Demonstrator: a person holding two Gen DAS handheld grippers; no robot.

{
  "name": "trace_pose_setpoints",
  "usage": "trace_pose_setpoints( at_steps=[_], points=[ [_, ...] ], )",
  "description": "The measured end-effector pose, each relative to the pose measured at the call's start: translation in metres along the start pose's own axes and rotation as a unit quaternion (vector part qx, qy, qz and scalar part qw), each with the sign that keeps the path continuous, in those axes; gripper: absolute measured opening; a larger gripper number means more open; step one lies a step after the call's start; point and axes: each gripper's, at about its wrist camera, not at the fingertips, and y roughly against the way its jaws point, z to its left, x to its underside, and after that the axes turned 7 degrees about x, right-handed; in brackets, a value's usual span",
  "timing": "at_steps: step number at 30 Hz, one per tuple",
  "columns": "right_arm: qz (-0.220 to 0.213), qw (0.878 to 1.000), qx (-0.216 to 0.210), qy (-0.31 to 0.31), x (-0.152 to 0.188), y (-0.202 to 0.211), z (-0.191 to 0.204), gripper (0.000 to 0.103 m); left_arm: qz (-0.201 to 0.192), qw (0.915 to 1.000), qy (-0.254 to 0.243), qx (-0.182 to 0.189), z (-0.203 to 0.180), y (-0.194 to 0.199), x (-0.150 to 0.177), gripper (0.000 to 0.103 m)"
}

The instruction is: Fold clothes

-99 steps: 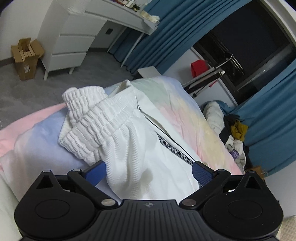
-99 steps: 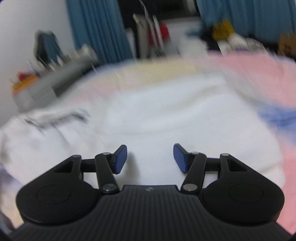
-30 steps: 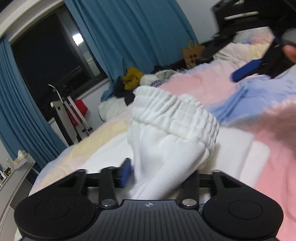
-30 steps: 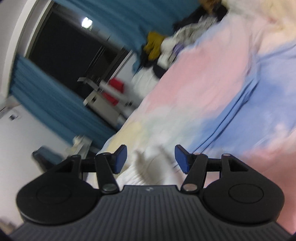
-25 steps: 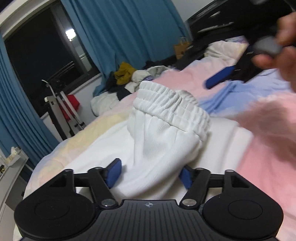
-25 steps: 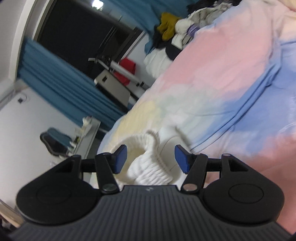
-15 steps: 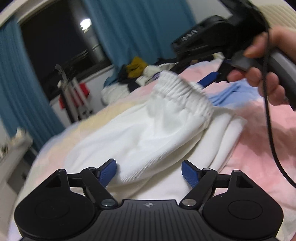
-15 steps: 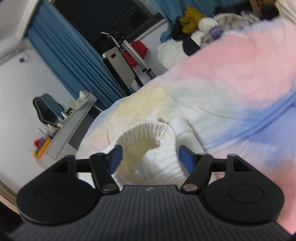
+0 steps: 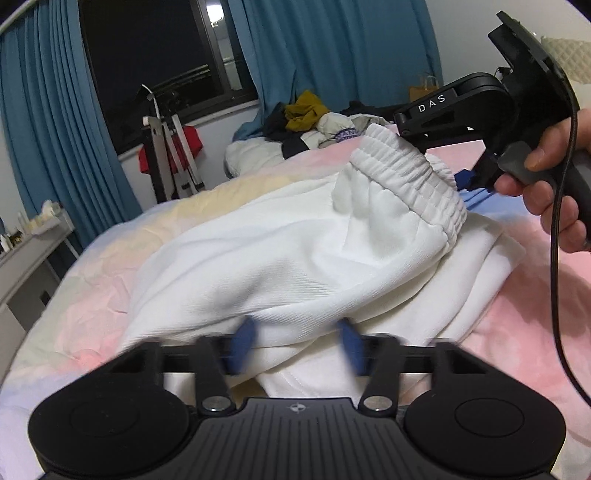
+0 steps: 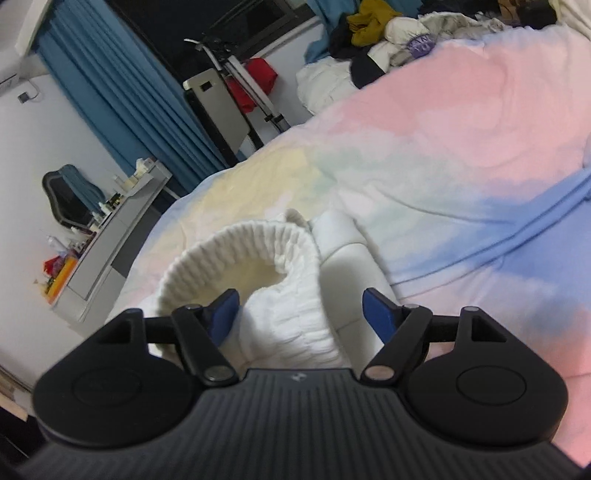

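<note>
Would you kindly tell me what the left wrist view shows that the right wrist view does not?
Only the left wrist view shows the person's hand holding the right gripper at the elastic waistband, and its own left gripper over the fabric. Only the right wrist view shows the waistband's open inside and a desk. Both show the white trousers on the pastel bedspread.

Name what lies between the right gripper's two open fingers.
In the right wrist view, the white trousers' ribbed waistband bunches between the right gripper fingers.

Bedroom: bed (image 10: 461, 122), curtains (image 9: 332, 44), clothes pile (image 10: 388, 26)
</note>
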Motion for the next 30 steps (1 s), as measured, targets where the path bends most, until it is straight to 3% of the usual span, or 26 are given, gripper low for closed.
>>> trace_pose_setpoints(
  at_steps=[1, 2, 6, 10, 13, 14, 17, 20, 25, 26, 28, 30],
  points=[
    [-0.004, 1.000, -0.004, 0.009, 0.001, 0.001, 0.002, 0.066, -0.001, 1.0000, 0.001, 0.008, 0.002, -0.002, -0.001, 0.007],
    [-0.008, 1.000, -0.007, 0.015, 0.002, 0.002, 0.004, 0.048, -0.007, 0.9999, -0.003, 0.011, 0.001, -0.001, -0.002, 0.007],
    [-0.028, 0.999, -0.005, 0.030, 0.000, 0.009, 0.009, 0.040, -0.039, 0.9988, -0.024, 0.019, -0.007, 0.012, -0.004, 0.002],
    [-0.081, 0.997, -0.012, 0.011, -0.005, 0.028, 0.007, 0.037, -0.072, 0.9956, 0.002, 0.060, -0.017, 0.034, -0.009, 0.002],
    [-0.132, 0.991, -0.013, -0.011, -0.007, 0.039, 0.000, 0.037, -0.044, 0.9931, 0.050, 0.096, -0.020, 0.022, -0.004, 0.003],
    [-0.136, 0.991, -0.005, -0.017, -0.007, 0.037, -0.004, 0.037, -0.037, 0.9933, 0.050, 0.097, -0.022, 0.015, 0.000, 0.003],
    [-0.096, 0.994, 0.023, -0.039, 0.000, 0.013, -0.020, 0.038, -0.003, 0.9886, 0.087, 0.123, -0.017, -0.005, 0.010, 0.003],
    [-0.086, 0.994, 0.021, -0.060, 0.005, 0.003, -0.032, 0.042, -0.004, 0.9869, 0.089, 0.135, -0.016, -0.001, 0.014, 0.006],
    [-0.091, 0.992, 0.003, -0.088, 0.009, 0.028, -0.032, 0.048, -0.039, 0.9809, 0.099, 0.163, -0.006, 0.029, 0.008, 0.041],
    [-0.097, 0.991, 0.002, -0.095, 0.012, 0.037, -0.032, 0.056, -0.050, 0.9787, 0.107, 0.168, -0.002, 0.038, 0.006, 0.045],
    [-0.108, 0.988, 0.002, -0.111, 0.018, 0.056, -0.031, 0.076, -0.070, 0.9739, 0.129, 0.173, 0.009, 0.056, 0.003, 0.065],
    [-0.112, 0.986, -0.003, -0.121, 0.023, 0.072, -0.030, 0.085, -0.090, 0.9675, 0.166, 0.168, 0.028, 0.070, -0.002, 0.083]
  ],
)
